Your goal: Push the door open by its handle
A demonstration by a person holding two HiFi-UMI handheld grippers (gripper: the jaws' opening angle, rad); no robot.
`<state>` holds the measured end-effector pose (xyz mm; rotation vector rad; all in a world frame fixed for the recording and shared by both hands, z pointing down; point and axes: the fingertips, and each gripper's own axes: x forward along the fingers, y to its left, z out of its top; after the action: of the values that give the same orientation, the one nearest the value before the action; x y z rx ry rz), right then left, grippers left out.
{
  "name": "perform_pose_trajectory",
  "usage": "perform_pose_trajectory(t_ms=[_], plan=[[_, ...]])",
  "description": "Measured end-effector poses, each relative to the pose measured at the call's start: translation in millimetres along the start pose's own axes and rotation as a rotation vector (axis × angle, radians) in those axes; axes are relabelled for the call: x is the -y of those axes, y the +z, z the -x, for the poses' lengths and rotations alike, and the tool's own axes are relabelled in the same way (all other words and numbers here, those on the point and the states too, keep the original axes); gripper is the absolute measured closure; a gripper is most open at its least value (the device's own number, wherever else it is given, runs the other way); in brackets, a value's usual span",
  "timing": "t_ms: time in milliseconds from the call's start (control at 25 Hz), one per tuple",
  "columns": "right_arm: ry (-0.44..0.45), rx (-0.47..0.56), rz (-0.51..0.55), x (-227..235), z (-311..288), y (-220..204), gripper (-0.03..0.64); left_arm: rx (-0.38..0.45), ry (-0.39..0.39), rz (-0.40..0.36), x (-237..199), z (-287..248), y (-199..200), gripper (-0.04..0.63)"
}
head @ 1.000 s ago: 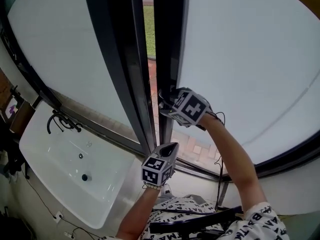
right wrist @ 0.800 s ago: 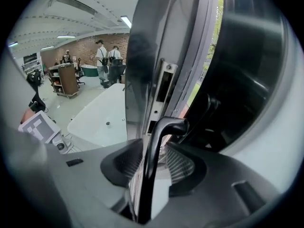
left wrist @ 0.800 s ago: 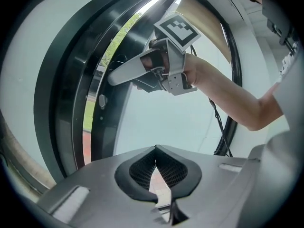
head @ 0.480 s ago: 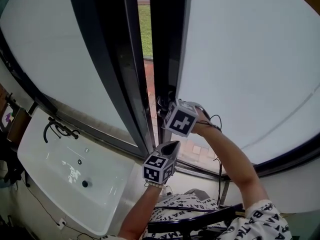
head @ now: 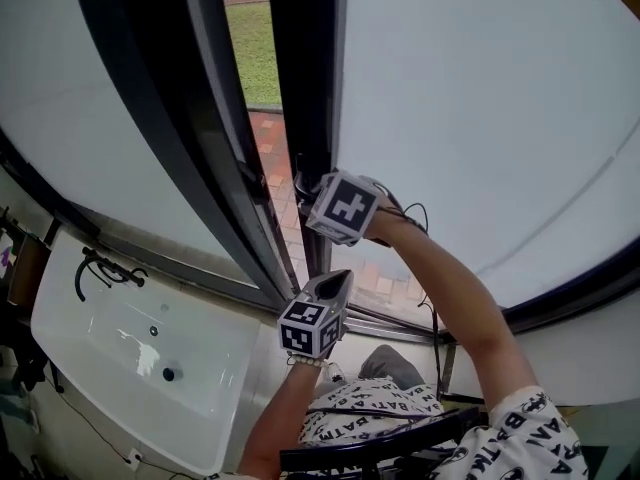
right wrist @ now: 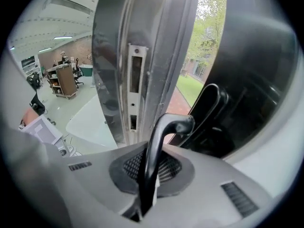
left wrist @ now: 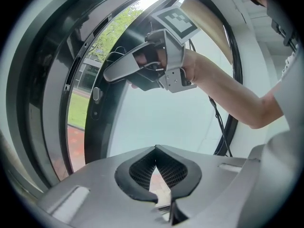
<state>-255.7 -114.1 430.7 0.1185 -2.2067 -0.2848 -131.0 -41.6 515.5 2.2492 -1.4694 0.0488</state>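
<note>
1. Frosted glass in dark frames filled the view, with a white sink (head: 120, 358) at lower left.
2. Nearest, at lower centre, the left gripper (head: 335, 286) hung idle, its jaws together on nothing.
3. Above it, the right gripper (right wrist: 152, 167) was clamped on the black handle (right wrist: 159, 141) at the edge of the door (head: 480, 118).
4. The grip looked made, so the next move would call for a steady outward push.
5. Beyond, a narrow gap (head: 255, 58) showed grass and paving, and the fixed frame (head: 170, 138) stood close on the left.
</note>
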Motion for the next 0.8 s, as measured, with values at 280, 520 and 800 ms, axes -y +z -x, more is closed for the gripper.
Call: perform_pose_trajectory(t_ms=[280,520,800], plan=[[0.021,-0.002,-0.077,41.0,-4.3,7.9,0.615,-0.023,0.018,0.028,-7.0,-6.9,9.5,0.607],[0.010,0.007,-0.132,83.9,-11.2,1.3,0.615,-0.032,0.034,0.028,-13.2,-24.3,15.8,0.607],[-0.028,-0.005,-0.179,142.7,-17.9,-16.0,0.615,-0.046,0.049,0.016,-23.2,-58.9,29.4,0.609]])
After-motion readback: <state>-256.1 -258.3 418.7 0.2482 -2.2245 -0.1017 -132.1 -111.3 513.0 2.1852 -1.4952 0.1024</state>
